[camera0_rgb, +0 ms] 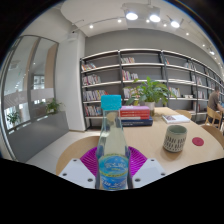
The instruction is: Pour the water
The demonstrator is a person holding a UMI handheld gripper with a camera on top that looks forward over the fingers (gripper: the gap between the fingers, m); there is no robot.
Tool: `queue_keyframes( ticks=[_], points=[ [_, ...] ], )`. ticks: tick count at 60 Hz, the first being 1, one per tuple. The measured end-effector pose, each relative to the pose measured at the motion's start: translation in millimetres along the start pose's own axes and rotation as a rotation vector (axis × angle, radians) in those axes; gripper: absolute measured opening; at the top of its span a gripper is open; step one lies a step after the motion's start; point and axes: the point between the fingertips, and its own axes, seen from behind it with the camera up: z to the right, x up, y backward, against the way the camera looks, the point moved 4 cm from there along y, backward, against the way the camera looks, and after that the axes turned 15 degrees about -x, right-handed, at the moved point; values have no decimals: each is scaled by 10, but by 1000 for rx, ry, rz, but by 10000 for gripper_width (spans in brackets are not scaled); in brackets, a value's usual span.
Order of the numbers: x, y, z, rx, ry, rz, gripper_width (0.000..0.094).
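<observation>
- Standing upright between the fingers (113,178), a bottle (112,150) is gripped, both pink pads closed on it.
- A cup (175,138) is seen on the table (150,152), beyond the fingers.

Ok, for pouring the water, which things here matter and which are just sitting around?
For the job: water bottle, upright between the fingers of the hand-held gripper; mug on the table.

Lying about: stack of books, potted plant, bookshelves.

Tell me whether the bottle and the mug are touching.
Apart. The gripper view shows bare tabletop between the bottle, which stands between the fingers, and the mug, which sits farther back and off to one side.
</observation>
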Motion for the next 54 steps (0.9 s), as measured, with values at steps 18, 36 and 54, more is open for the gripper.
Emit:
queue_keyframes(
  ticks=[18, 36, 54],
  points=[
    [278, -484, 42, -52, -308, -115, 363],
    [811, -1158, 529, -22, -974, -262, 364],
    [971, -1468, 1030, 29, -1621, -364, 362]
  ],
)
